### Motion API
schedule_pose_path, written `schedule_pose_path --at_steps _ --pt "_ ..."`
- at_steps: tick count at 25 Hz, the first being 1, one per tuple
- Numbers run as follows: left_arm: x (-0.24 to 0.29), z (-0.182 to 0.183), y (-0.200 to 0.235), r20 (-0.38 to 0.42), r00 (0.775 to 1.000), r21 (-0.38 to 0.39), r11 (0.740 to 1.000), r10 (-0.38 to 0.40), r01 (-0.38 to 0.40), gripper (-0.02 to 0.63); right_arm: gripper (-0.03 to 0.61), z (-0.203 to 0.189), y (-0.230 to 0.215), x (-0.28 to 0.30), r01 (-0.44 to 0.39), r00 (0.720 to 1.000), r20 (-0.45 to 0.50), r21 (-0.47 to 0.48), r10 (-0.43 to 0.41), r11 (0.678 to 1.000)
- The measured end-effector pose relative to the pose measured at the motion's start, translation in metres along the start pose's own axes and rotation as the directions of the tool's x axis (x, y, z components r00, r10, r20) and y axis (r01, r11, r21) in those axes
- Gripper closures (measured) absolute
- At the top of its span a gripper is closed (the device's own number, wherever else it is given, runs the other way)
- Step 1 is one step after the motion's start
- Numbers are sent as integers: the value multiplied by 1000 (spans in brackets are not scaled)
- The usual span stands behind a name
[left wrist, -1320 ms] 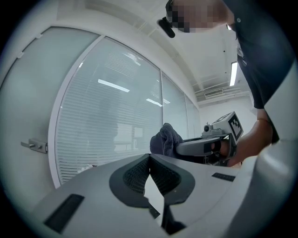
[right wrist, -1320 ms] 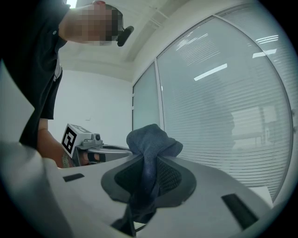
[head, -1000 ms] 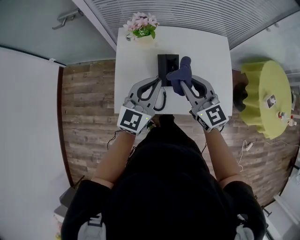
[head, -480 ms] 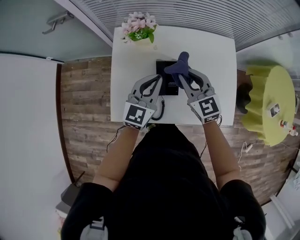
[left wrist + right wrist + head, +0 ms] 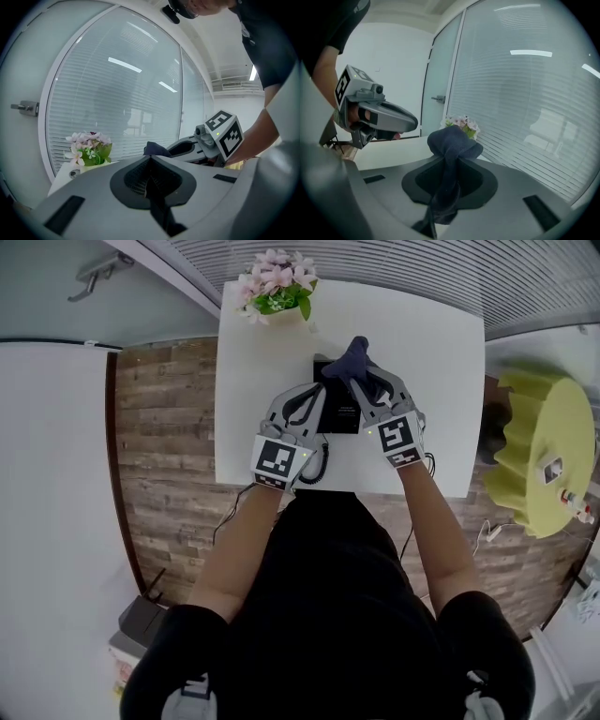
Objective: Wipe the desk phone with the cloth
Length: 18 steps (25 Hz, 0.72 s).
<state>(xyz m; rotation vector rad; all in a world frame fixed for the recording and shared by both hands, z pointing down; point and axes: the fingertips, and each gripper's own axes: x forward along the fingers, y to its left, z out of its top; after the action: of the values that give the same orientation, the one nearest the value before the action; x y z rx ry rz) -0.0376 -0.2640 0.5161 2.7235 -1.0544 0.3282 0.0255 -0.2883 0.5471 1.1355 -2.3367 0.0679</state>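
A black desk phone (image 5: 339, 418) lies in the middle of the white table (image 5: 258, 362), its coiled cord (image 5: 322, 460) trailing toward the near edge. My right gripper (image 5: 355, 379) is shut on a dark blue cloth (image 5: 354, 354), which bunches out past the jaws over the phone's far end. The right gripper view shows the cloth (image 5: 452, 140) pinched in the closed jaws of the right gripper (image 5: 446, 165). My left gripper (image 5: 317, 392) rests at the phone's left side. Its jaws are shut, with nothing visible between them in the left gripper view (image 5: 150, 158). The phone is hidden in both gripper views.
A pot of pink flowers (image 5: 275, 285) stands at the table's far left corner, near the cloth. A yellow-green round stool (image 5: 539, 451) stands to the right of the table. A blinded glass wall runs behind the table. Wooden floor (image 5: 159, 427) lies to the left.
Both grippers have moved away from me over the table. The cloth has shifted from the phone's right side up to its far end.
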Motion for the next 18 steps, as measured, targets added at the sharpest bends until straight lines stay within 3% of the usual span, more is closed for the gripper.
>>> schedule_pose_path --at_steps 10,18 --pt "12 -24 13 -32 999 -34 999 31 -32 603 499 -49 8 41 -55 984 -176 -176 23 983" --pt "16 -39 18 -60 997 -57 997 45 -49 603 500 -54 13 43 -66 983 -179 -195 30 979"
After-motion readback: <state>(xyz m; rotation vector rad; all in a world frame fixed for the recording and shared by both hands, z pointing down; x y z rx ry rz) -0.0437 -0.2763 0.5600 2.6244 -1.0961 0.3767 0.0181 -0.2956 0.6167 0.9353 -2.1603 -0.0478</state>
